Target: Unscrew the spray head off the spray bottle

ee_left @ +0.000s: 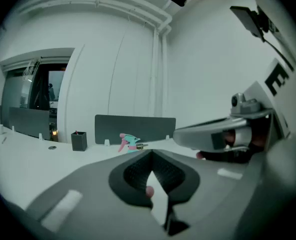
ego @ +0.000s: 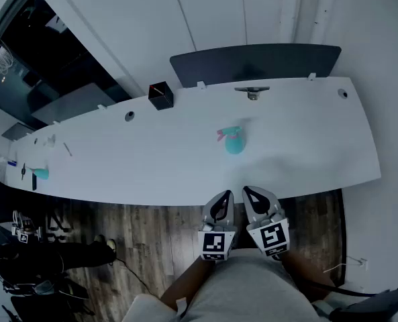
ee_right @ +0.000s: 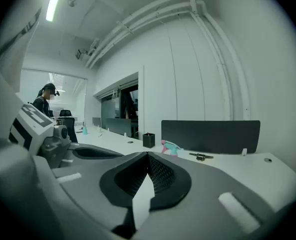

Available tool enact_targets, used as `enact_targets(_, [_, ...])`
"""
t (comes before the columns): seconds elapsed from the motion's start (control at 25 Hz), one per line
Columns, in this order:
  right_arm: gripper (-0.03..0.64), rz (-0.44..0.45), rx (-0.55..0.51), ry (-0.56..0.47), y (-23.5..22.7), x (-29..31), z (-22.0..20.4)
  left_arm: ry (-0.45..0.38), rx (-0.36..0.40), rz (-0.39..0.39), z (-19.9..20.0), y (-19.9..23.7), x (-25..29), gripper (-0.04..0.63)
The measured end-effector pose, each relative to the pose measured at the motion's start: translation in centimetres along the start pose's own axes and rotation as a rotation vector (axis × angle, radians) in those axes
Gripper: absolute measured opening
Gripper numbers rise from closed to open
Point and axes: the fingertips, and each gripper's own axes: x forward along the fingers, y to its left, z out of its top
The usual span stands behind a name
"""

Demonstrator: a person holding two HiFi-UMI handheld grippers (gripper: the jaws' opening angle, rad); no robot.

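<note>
Both left gripper (ego: 220, 205) and right gripper (ego: 258, 201) have fingers pressed together, empty; the bottle (ego: 233, 141) stands well ahead of their tips. This is likely the approach: next, spread the fingers and reach forward.

Bare desk (ego: 185, 159) lies open up to the spray bottle (ego: 233, 141) — partition (ego: 252, 62) walls the far edge
</note>
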Motion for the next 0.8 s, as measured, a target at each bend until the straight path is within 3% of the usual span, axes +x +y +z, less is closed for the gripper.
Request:
enact_targets(0.2, [0.0, 0.0, 0.015, 0.028, -5.9, 3.4, -1.2, 0.054, 0.033, 0.001, -0.5, -0.1, 5.7, 0.002])
enact_targets(0.48, [0.0, 0.019, 0.071, 0.067, -7.4, 7.7, -2.1, 0.131, 0.039, 0.011, -1.5, 2.7, 9.4, 0.002])
enact_targets(0.8, [0.001, -0.065, 0.025, 0.166, -9.5, 10.9, -2.2, 0.205, 0.087, -0.103, -4.3, 6.3, 14.5, 0.002])
